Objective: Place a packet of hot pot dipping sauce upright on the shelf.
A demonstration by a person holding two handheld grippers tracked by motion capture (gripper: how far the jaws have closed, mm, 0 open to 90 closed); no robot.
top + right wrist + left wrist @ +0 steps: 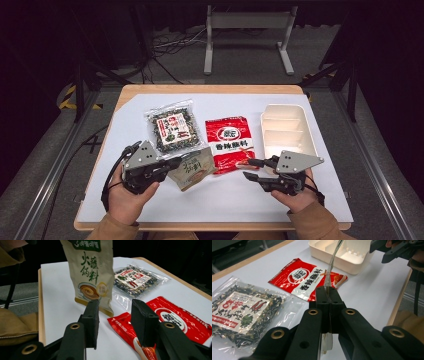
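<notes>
Beige sauce packet [192,170] is hanging above the bench [225,200], its edge pinched in the fully closed left tongs [176,164], while the right tongs [252,169] are hovering half-open and empty just beside it.

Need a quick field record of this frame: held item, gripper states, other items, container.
held item: beige sauce packet, lifted off the table by its edge
left gripper: shut on the packet's edge
right gripper: open, nothing between the jaws, above the red packet's corner
on table: red seasoning packet, lying flat; clear bag of dried mix, lying flat
container: white divided bin, compartments look empty
surface: white sheet over a wooden table
</notes>
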